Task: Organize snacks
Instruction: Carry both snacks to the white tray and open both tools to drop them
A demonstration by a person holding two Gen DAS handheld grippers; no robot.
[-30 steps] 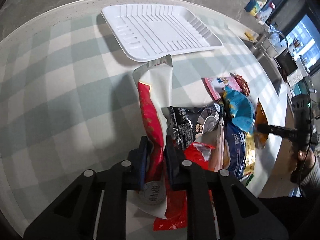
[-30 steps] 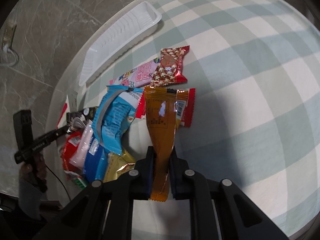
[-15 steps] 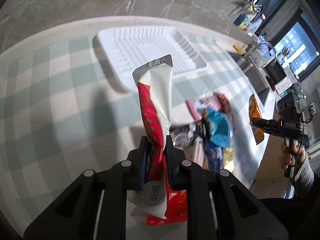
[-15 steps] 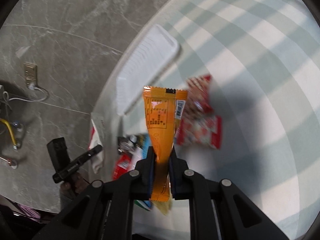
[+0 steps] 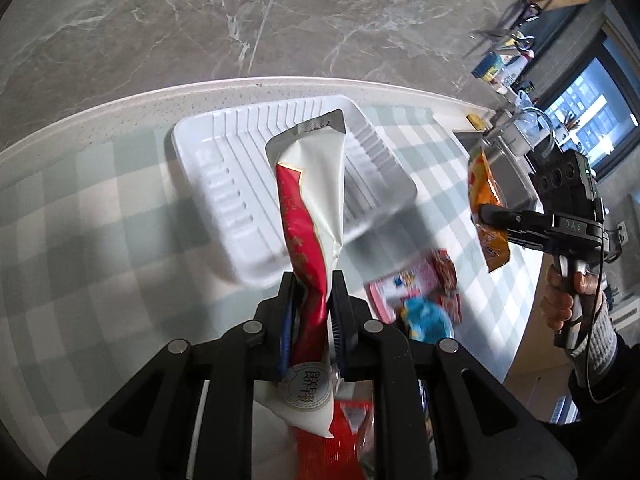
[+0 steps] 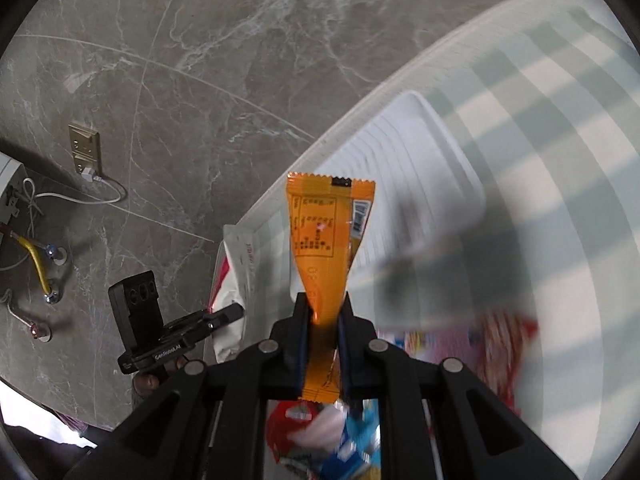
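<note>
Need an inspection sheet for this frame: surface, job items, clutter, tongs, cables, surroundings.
Surface: checked tablecloth on a round table.
Job items: white tray, nothing seen inside; red-and-white packet and orange packet both lifted; loose snack pile on the cloth.
Clutter: nothing seen beyond the snacks.
Tongs: left tongs shut on the red-and-white packet; right tongs shut on the orange packet.
Cables: white cord at the wall socket.
Surroundings: marble floor, window.

"DAS" was read on the right gripper [image 5: 496,216] body, and "GenRobot.AI" on the left gripper [image 6: 224,316] body; packet print was not legible.
</note>
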